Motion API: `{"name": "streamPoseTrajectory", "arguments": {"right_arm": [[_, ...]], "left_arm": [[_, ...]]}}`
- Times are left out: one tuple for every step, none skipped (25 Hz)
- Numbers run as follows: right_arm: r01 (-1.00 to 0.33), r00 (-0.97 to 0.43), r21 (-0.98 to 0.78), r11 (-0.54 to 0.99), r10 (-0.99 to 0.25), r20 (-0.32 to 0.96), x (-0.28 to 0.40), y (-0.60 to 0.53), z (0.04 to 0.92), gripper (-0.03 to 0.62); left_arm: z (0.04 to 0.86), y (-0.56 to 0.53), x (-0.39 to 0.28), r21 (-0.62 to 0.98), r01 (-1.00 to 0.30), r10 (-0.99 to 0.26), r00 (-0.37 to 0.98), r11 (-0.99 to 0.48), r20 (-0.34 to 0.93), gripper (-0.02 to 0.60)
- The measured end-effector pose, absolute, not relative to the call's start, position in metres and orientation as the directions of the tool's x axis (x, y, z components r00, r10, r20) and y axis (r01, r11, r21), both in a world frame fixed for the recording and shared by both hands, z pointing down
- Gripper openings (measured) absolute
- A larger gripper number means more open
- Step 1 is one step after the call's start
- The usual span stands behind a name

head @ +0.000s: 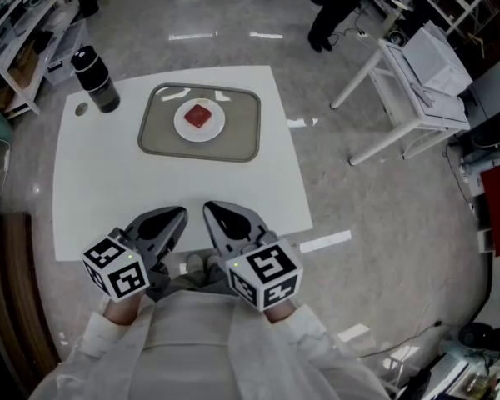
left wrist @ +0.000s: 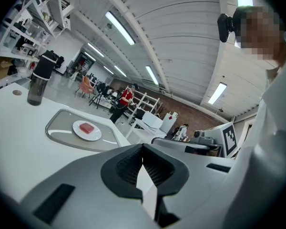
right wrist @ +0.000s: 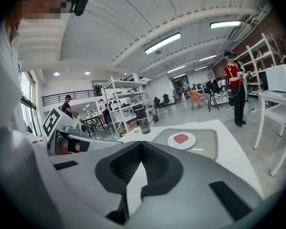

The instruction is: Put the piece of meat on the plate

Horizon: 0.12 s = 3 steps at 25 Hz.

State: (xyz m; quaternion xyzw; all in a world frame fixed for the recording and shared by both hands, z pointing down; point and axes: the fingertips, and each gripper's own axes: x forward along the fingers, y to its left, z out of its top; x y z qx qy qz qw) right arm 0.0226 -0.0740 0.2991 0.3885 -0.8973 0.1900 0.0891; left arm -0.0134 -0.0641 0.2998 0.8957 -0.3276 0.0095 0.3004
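A red piece of meat [head: 199, 115] lies on a small white plate [head: 183, 127] in the middle of a grey tray [head: 156, 137] at the far side of the white table [head: 108, 190]. The meat [left wrist: 86, 128] and the plate [left wrist: 79, 133] show small in the left gripper view, and the meat [right wrist: 180, 138] likewise in the right gripper view. My left gripper [head: 177, 215] and right gripper [head: 212, 212] are held side by side at the table's near edge, well short of the tray. Both are shut with nothing between the jaws.
A dark bottle [head: 95, 78] stands at the table's far left corner, with a small round lid [head: 81, 109] beside it. A white side table [head: 417, 98] with papers stands to the right. Shelving [head: 17, 32] lines the left side. A person [head: 332, 7] stands far behind.
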Motion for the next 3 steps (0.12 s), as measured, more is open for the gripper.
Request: {"name": "streamPoseTrajectory", "arguments": {"right_arm": [[-0.733,-0.68,-0.27,0.624,-0.665,0.308,0.0233,-0.0743,0.2988,0.015],[-0.735,-0.678,-0.269,0.622,-0.667,0.308,0.024,-0.0744,0.2987,0.014],[-0.737,-0.676,-0.268,0.621,-0.67,0.308,0.0247,-0.0746,0.2985,0.015]], "left_arm": [[0.2996,-0.0641,-0.014,0.531,-0.594,-0.582,0.784,-0.604,0.214,0.009],[0.2995,-0.0639,-0.0147,0.531,-0.595,-0.583,0.784,-0.604,0.215,0.009],[0.2993,-0.0637,-0.0155,0.531,-0.596,-0.584,0.783,-0.603,0.215,0.009]]}}
